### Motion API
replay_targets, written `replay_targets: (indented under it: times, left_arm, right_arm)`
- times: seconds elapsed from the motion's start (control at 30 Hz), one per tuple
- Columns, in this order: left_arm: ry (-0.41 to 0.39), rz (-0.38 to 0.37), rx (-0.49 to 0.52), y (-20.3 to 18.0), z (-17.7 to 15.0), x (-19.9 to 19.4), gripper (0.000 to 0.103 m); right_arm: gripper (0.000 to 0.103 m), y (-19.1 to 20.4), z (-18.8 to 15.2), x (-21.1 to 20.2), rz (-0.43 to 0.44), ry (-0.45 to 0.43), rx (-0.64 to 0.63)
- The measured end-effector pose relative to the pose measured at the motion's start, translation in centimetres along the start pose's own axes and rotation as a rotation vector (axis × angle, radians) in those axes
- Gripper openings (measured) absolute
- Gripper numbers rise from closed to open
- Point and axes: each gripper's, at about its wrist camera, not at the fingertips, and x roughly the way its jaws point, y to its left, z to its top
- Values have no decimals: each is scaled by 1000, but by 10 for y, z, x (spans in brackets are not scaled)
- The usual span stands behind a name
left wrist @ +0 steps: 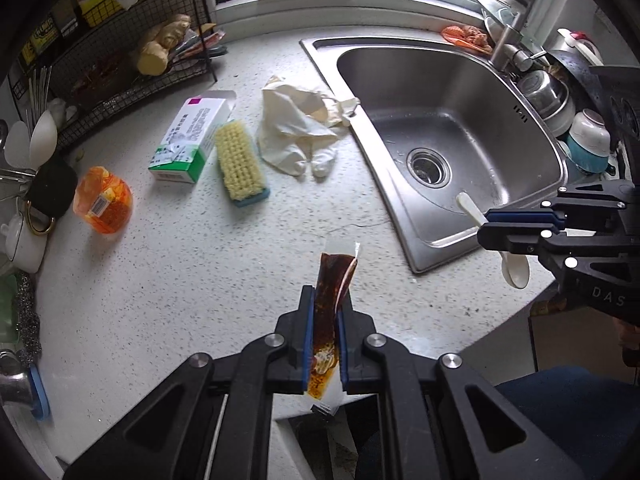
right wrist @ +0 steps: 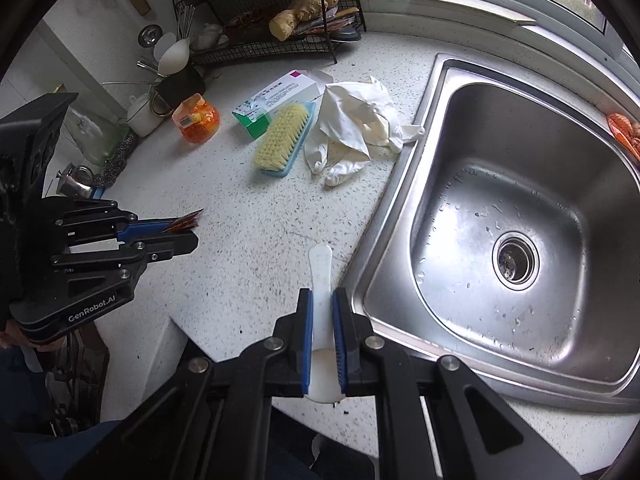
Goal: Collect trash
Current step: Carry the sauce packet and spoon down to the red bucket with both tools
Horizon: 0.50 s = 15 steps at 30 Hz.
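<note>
My left gripper [left wrist: 325,300] is shut on a brown sauce packet [left wrist: 334,280], lifted above the speckled counter [left wrist: 180,280]; from the right wrist view the same left gripper [right wrist: 192,228] shows at the left with the sauce packet [right wrist: 184,222] poking from its tip. My right gripper [right wrist: 321,300] is shut on a white plastic spoon [right wrist: 321,272], handle pointing forward, near the counter's front edge. The left wrist view catches that right gripper [left wrist: 486,226] at the right, the white spoon [left wrist: 516,272] hanging from it. Crumpled white gloves [left wrist: 296,128] and a green-white carton [left wrist: 192,140] lie on the counter.
A steel sink [right wrist: 500,220] takes up the right side. A yellow scrub brush [right wrist: 286,140] and an orange container [right wrist: 196,120] lie on the counter. A wire rack [right wrist: 280,12] with ginger stands at the back. Dishes [left wrist: 560,108] are stacked right of the sink.
</note>
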Motion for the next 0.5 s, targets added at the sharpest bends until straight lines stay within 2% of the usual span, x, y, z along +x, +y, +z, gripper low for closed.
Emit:
replay_targets:
  times: [0.3, 0.5]
  left_arm:
    - [-28, -34, 50, -76, -28, -28, 9]
    - [-32, -49, 88, -128, -52, -33, 9]
  right_arm:
    - [8, -24, -61, -51, -44, -55, 38]
    - [8, -37, -112, -79, -75, -85, 75]
